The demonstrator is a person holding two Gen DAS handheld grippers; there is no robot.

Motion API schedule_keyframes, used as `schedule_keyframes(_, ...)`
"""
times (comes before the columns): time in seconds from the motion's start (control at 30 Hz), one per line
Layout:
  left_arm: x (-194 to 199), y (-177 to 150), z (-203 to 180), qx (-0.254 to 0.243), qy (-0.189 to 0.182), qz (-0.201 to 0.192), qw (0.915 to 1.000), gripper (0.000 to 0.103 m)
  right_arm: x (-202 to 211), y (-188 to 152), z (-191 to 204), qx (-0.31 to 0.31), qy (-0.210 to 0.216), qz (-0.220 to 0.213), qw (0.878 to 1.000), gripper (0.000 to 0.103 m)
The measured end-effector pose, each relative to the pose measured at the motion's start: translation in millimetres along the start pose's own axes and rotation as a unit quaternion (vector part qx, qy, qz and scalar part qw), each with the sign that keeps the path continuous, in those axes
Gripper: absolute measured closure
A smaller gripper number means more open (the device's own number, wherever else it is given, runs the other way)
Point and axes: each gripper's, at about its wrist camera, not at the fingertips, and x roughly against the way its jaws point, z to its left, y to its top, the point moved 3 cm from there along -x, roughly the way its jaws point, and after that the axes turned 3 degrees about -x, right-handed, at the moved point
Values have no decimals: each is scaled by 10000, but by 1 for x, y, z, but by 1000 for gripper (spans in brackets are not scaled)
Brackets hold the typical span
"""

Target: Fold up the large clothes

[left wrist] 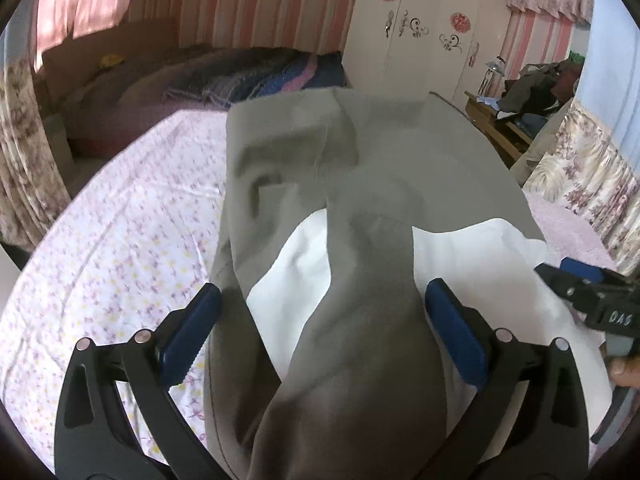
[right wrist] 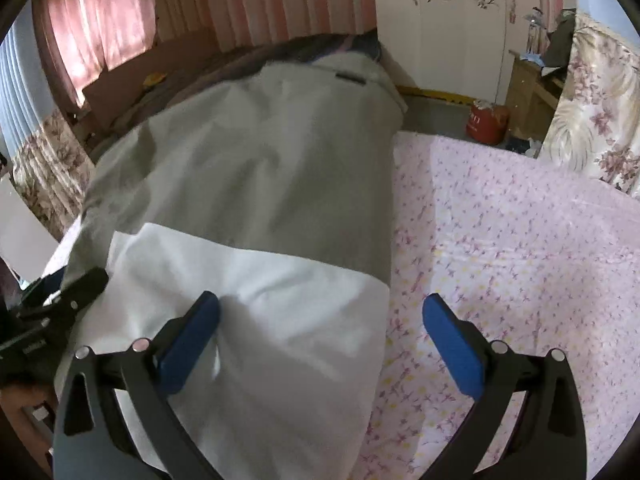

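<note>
A large grey and white garment lies lengthwise on the bed, grey at the far end and white near me. In the left wrist view a grey fold runs down over the white part and passes between the fingers of my left gripper, which is open above it. My right gripper shows at the right edge over the white cloth. In the right wrist view the garment fills the left half, and my right gripper is open over its white right edge. The left gripper shows at the far left.
A pink floral bed sheet lies bare right of the garment and also to its left. A dark blanket lies at the bed's far end. A white wardrobe, a wooden desk and a red container stand beyond.
</note>
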Motion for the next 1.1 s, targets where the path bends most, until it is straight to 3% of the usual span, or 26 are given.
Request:
schedule_keyframes(0.17,-8,-3,0,43,-71,182,9998,3,-18,-2,-9,-313,354,211,9987,5)
schedule_keyframes(0.23,-11,-4,-3,61,-138,258,9996,3,-18,-5,-8,-276,564,157,9979,21)
schedule_keyframes(0.37,-23,-3,-13,-148,-353,584,9976,3,-12,-6,-3,-119,461,-26,9989,32)
schedule_keyframes(0.43,-26,-3,-16,-211,-338,611,9973,3,-10,-7,-6,-188,489,-122,9986,43)
schedule_keyframes(0.5,-24,-3,-21,-244,-436,559,9972,14,-5,-7,-5,-222,455,-246,9984,50)
schedule_keyframes(0.57,-20,-3,-31,-366,-473,487,9970,35,-3,-7,-4,-198,446,-320,9983,54)
schedule_keyframes(0.67,-15,0,-42,-466,-482,430,9968,56,3,-4,-8,-303,557,-416,9971,63)
schedule_keyframes(0.87,-6,12,-63,-633,-301,237,9973,65,26,11,-14,-105,701,-695,9951,76)
schedule_keyframes(1.0,6,24,-92,-746,-388,48,9964,66,57,22,-35,140,367,-972,9945,80)
schedule_keyframes(1.1,10,31,-135,-891,-541,-111,9945,66,81,26,-64,267,50,-1115,9934,80)
